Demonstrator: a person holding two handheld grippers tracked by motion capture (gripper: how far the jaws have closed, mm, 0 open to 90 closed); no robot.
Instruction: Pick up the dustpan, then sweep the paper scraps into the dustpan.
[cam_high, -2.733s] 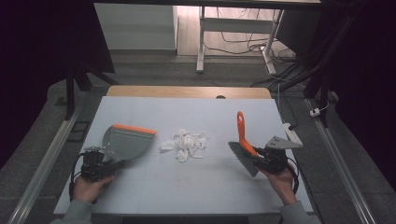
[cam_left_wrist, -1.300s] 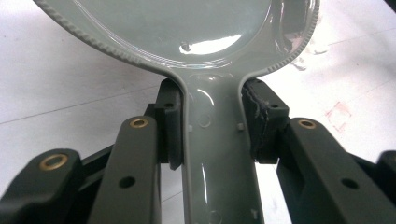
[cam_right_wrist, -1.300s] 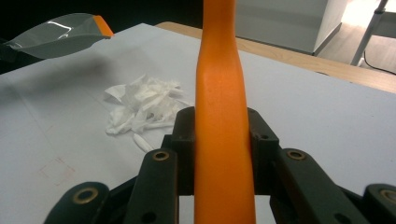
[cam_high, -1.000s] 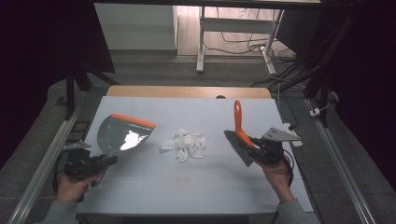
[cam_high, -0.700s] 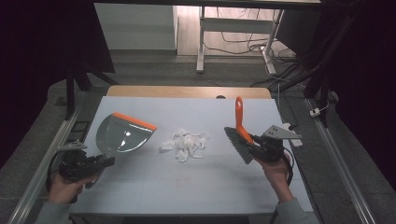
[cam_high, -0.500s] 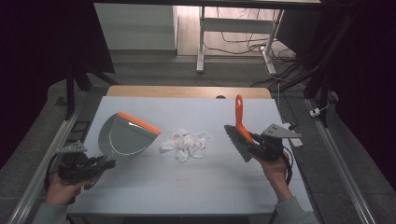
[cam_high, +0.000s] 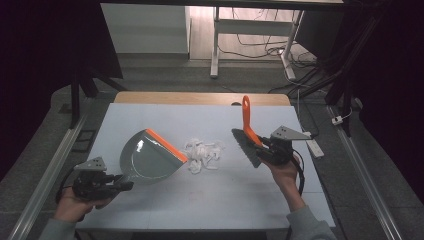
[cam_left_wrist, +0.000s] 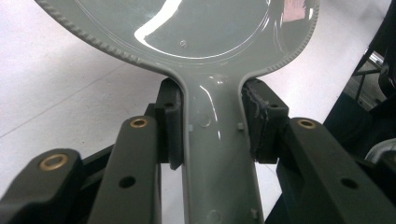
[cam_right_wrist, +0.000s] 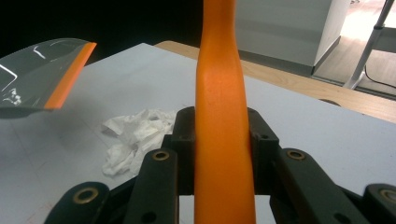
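Observation:
A grey dustpan (cam_high: 147, 160) with an orange lip is tilted up at the table's left; my left gripper (cam_high: 120, 185) is shut on its handle (cam_left_wrist: 217, 154), both pads pressing the sides. A pile of crumpled white paper (cam_high: 202, 152) lies in the middle, just right of the pan's orange edge; it also lies ahead of the right gripper as white paper (cam_right_wrist: 135, 135). My right gripper (cam_high: 262, 145) is shut on a hand brush with an orange handle (cam_right_wrist: 222, 121) that points up; its dark bristles (cam_high: 245, 145) hang left of the hand, a little right of the paper.
The pale table top (cam_high: 210, 200) has a wooden strip (cam_high: 200, 97) along its far edge. Metal rails (cam_high: 47, 170) run down both sides. A white desk frame (cam_high: 215, 40) and cables stand on the floor beyond.
The dustpan has swung right, its orange lip coming close to the paper. The brush has shifted a little left toward the pile, handle still upright.

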